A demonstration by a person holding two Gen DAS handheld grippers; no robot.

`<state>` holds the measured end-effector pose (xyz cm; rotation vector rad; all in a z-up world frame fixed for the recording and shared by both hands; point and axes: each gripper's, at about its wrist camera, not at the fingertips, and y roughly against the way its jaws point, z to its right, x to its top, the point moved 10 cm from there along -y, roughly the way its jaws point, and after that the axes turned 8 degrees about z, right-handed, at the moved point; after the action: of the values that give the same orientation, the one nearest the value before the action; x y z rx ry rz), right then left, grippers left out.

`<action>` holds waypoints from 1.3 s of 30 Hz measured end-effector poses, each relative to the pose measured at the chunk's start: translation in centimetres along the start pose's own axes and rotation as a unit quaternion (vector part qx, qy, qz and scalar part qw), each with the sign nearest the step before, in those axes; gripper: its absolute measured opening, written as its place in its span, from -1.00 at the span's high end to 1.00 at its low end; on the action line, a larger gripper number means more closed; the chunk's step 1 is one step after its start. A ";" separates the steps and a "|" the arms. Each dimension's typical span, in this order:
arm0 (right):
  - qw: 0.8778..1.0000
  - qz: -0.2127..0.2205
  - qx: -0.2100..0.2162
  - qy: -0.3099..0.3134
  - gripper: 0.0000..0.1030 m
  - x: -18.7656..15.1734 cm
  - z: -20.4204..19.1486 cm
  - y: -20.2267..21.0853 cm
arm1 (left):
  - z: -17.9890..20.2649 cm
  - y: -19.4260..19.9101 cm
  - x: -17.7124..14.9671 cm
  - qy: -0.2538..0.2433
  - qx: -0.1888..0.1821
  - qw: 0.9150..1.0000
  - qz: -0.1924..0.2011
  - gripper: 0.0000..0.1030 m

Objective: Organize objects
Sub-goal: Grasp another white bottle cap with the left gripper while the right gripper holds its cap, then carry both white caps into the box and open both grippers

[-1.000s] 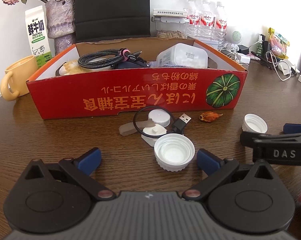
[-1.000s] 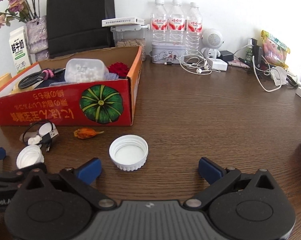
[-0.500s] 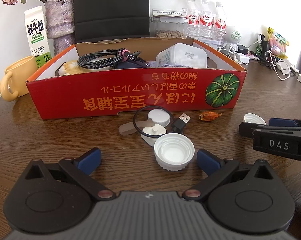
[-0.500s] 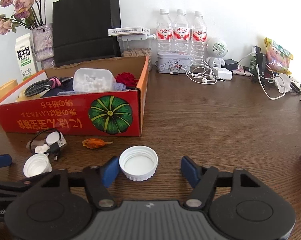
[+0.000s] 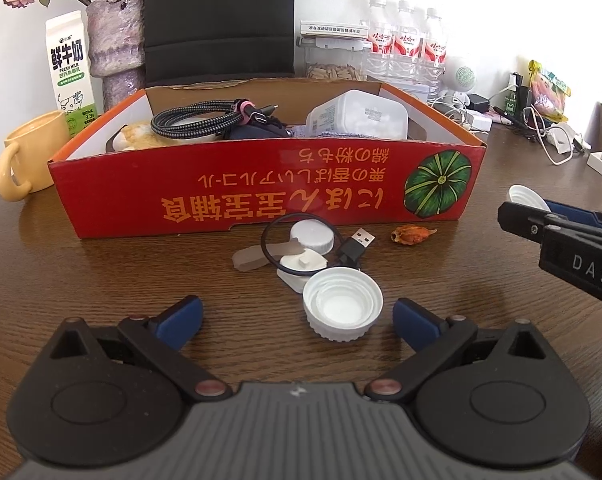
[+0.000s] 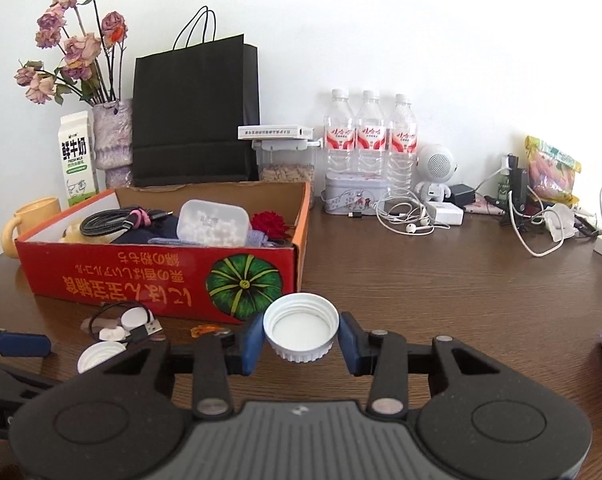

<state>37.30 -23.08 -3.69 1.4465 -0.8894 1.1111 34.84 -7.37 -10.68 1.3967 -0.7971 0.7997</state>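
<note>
At the bottom centre of the right wrist view, the right gripper [image 6: 301, 344] is clenched on a white cap [image 6: 301, 332], its blue pads pressing the cap's ribbed sides so the open mouth faces up; gripping across the width looks like the steadiest way to carry something this shallow. In the left wrist view, the left gripper [image 5: 297, 316] sits low in the frame with its jaws spread wide, and a second cap [image 5: 342, 308] rests on the table [image 5: 101, 272] between the fingers, nearer the right one, apparently lined up for a grasp that has not yet begun. Just beyond that cap, mid-frame, lie a small black cable [image 5: 353, 246] and a few white bits, loose and unsorted. Behind them, across the middle of both views, stands the red box [image 5: 261, 196], already holding a braided cord and a plastic tub, so it is likely where the caps belong.
</note>
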 end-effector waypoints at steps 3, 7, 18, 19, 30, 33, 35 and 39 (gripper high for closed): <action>1.000 0.005 0.002 0.001 0.24 0.2 0.0 0.1 | -0.1 0.6 0.2 -0.002 0.000 1.000 0.013 -0.45; 1.000 0.010 0.004 0.002 0.24 0.2 0.0 0.3 | 0.3 1.7 0.3 0.004 -0.023 1.000 0.019 0.21; 0.999 0.035 0.018 0.012 0.24 0.8 -0.9 1.5 | 0.1 4.4 1.4 0.000 -0.021 0.996 0.083 0.21; 0.999 0.038 0.020 0.016 0.24 0.8 -1.1 1.6 | 0.0 4.6 1.4 -0.001 -0.018 0.996 0.086 0.21; 0.996 0.068 0.028 0.042 0.24 1.3 -2.7 2.8 | -2.6 6.6 1.6 0.005 0.018 0.993 0.120 0.21; 0.995 0.080 0.038 0.042 0.24 2.0 -3.7 3.0 | -3.1 6.8 2.4 0.007 0.022 0.991 0.128 0.21; 0.995 0.085 0.046 0.041 0.24 2.5 -4.7 3.0 | -3.4 7.0 3.2 0.006 0.022 0.990 0.137 0.21; 0.993 0.087 0.062 0.043 0.24 3.7 -6.5 2.2 | -4.3 7.3 5.3 0.009 0.021 0.987 0.156 0.21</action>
<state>35.23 -16.84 0.52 1.4299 -0.9133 1.3687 31.36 -2.92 -2.50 1.3165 -1.0050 1.0735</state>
